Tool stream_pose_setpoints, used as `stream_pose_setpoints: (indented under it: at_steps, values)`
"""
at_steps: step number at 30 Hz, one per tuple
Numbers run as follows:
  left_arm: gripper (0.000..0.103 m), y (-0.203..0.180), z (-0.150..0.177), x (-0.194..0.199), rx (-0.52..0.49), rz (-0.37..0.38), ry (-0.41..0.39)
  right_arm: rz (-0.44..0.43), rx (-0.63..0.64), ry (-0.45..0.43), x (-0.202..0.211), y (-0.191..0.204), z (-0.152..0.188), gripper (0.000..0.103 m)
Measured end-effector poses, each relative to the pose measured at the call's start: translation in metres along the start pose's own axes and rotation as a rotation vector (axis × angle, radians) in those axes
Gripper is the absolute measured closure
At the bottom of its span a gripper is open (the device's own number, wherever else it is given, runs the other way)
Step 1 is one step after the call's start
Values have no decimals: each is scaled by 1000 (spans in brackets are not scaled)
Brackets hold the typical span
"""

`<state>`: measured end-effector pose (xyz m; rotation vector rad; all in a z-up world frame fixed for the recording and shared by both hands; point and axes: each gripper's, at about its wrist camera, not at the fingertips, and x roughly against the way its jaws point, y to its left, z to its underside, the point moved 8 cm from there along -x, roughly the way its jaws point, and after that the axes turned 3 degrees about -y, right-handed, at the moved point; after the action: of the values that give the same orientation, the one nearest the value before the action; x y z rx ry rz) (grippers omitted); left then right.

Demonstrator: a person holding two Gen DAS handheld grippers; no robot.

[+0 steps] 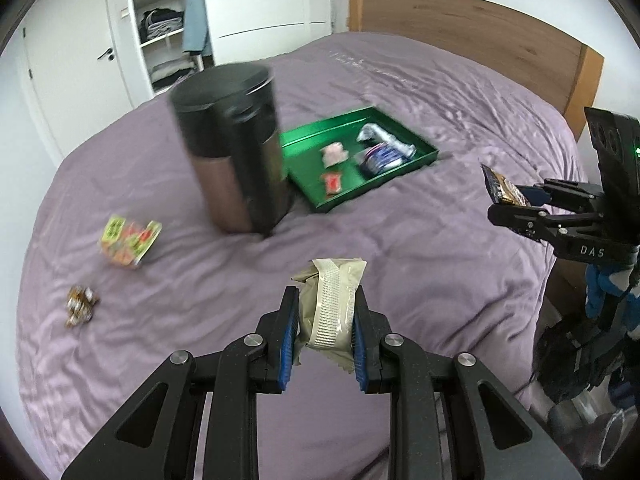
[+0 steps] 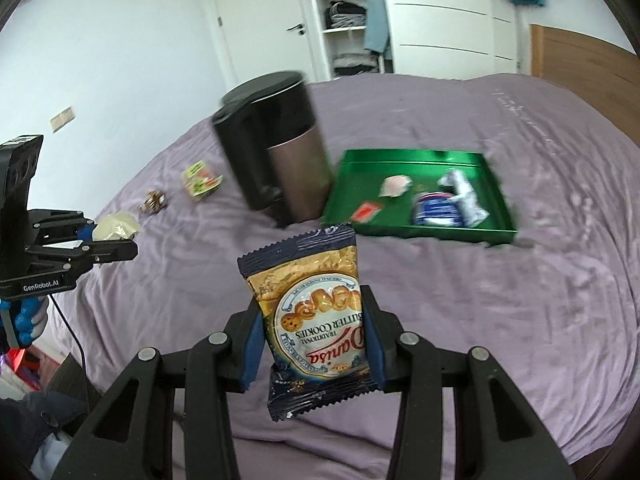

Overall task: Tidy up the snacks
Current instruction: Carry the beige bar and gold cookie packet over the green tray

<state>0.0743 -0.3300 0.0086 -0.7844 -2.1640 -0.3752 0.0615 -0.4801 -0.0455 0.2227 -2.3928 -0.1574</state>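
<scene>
My left gripper (image 1: 327,300) is shut on a beige snack wrapper (image 1: 332,308), held above the purple bed; the same gripper (image 2: 120,240) shows at the left of the right wrist view. My right gripper (image 2: 312,304) is shut on a dark blue butter cookies packet (image 2: 312,316), and it appears at the right edge of the left wrist view as the right gripper (image 1: 506,200). A green tray (image 1: 304,184) (image 2: 400,160) lies on the bed beyond both, holding a blue-and-white packet (image 1: 380,158), a silver wrapper (image 2: 464,196), a pink snack (image 1: 334,154) and a small red packet (image 1: 333,183).
A tall dark pedal bin (image 1: 236,152) (image 2: 280,148) stands on the bed just left of the tray. A yellow-green snack pack (image 1: 130,240) and a small brown wrapper (image 1: 80,304) lie to the bin's left. A wooden headboard (image 1: 480,36) and a white wardrobe (image 1: 160,28) stand behind.
</scene>
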Motion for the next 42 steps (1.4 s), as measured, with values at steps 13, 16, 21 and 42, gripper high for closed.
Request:
stream_pose_setpoints:
  at_steps: [13,16,21,42]
  values:
    - [83,-67,-89,-62,-86,-4,-46,85,-81,-35,-2,-96,-30,103]
    - [83,-73,-105,-73,-95,-5,-57,99,-84,-33,-7,-111,-38,103]
    - [83,-79,-127,-93,-103,-6,-70,111,-75,-25,-23,-127,-54,103]
    - [83,-59,-151,-188,-52,-6,-13,90,-75,5,-120,-156,-97,103]
